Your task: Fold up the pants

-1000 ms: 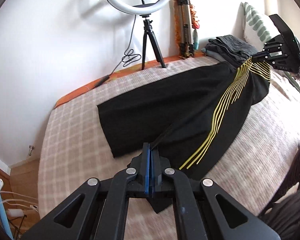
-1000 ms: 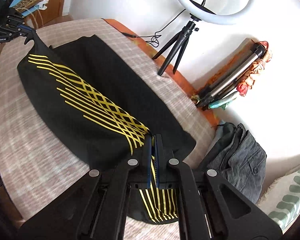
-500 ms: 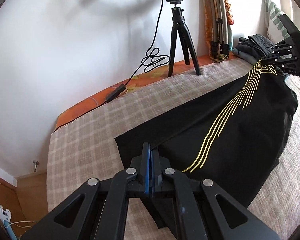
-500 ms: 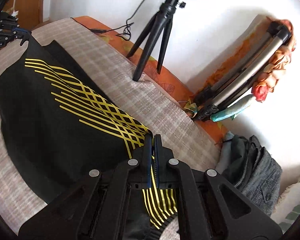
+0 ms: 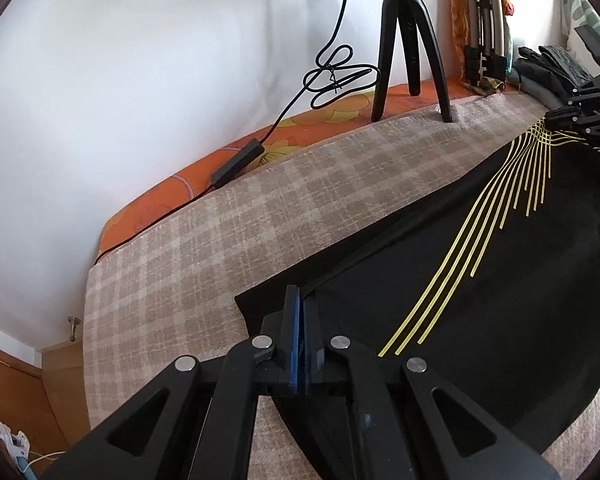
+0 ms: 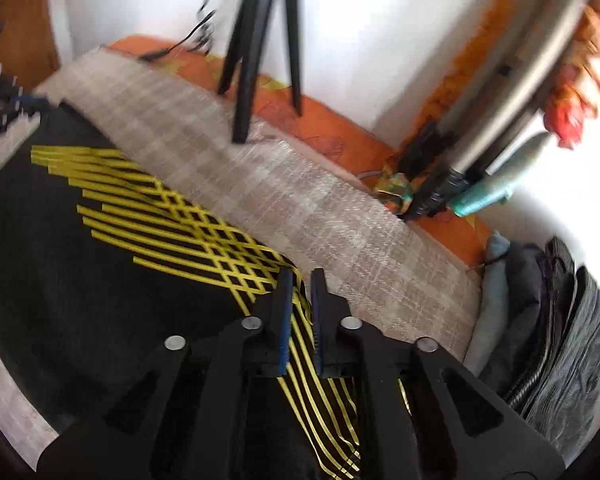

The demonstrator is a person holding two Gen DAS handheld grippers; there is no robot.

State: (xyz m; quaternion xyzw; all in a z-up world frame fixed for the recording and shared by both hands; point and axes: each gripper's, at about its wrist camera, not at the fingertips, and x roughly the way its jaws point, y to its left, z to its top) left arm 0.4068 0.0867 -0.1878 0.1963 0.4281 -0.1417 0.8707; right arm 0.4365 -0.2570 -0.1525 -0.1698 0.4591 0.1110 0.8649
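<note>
Two grippers pinch opposite ends of the black pants, which lie spread over a bed covered by a beige checked blanket. Thin yellow stripes run along the dark cloth, fanning and crossing into a lattice toward the right gripper. That gripper's fingers stand a narrow gap apart with the striped edge of the pants pinched between them; its view is blurred, so finer detail of the hold is unclear. The left gripper has its blue-padded fingers pressed almost together on a folded black hem, and the fabric stretches ahead of it and to its right, lying flat on the blanket. The right gripper also shows far ahead and right of the left one, at the fan of stripes.

Ahead of both grippers the blanket gives way to an orange flowered sheet along a white wall. A black tripod stands at that edge, with a looped cable leading to a small black box. Ahead and right of the right gripper a folded stand leans on the wall, and grey folded clothes are piled just to its right.
</note>
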